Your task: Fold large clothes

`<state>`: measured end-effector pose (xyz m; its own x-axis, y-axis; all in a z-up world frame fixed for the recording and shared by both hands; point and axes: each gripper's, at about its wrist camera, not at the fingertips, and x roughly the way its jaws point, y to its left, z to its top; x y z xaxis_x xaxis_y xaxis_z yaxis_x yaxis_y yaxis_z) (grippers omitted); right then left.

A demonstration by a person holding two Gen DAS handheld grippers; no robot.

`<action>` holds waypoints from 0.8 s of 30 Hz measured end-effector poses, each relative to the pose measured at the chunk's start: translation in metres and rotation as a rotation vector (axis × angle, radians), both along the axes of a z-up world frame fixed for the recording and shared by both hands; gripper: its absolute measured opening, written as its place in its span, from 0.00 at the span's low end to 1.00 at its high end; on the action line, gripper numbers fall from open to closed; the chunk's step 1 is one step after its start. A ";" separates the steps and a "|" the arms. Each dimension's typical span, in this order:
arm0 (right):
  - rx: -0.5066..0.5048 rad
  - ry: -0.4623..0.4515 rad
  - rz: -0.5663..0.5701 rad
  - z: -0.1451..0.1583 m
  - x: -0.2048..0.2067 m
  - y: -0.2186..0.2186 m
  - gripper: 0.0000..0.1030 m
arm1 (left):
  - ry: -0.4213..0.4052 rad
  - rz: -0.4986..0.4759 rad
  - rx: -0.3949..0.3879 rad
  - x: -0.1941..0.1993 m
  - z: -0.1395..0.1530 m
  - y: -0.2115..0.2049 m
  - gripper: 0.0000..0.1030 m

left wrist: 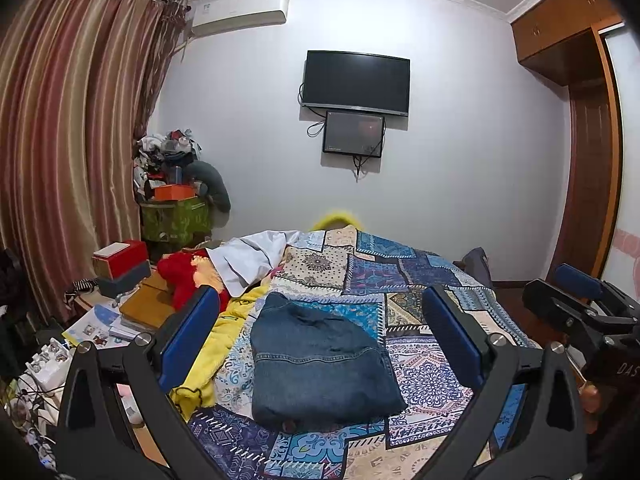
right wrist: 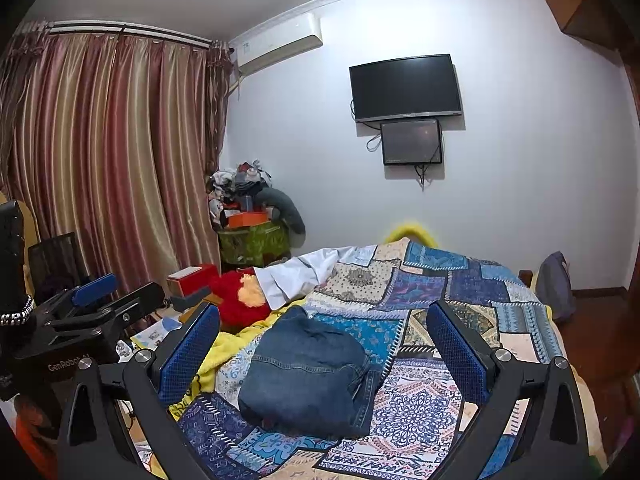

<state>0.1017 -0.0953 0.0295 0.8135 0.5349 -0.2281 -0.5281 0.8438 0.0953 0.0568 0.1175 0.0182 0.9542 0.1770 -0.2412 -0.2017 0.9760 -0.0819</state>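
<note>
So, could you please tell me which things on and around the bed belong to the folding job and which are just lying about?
Part of the job:
- folded jeans on the patchwork bedspread
- left gripper, open
- right gripper, open

Just lying about:
- white garment, possibly next to fold
- red plush toy
- red box
- wall television
- clutter pile

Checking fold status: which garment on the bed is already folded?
The blue jeans, a compact bundle on the patchwork bedspread. The white garment lies crumpled farther back.
</note>
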 end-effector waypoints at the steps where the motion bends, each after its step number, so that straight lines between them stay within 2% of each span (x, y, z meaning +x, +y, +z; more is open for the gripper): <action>1: 0.001 -0.001 -0.001 0.000 0.000 0.000 1.00 | 0.000 -0.001 0.000 0.000 0.000 0.000 0.99; 24: 0.006 0.002 -0.009 0.003 -0.005 0.003 1.00 | 0.005 -0.011 -0.014 0.003 -0.003 -0.003 0.99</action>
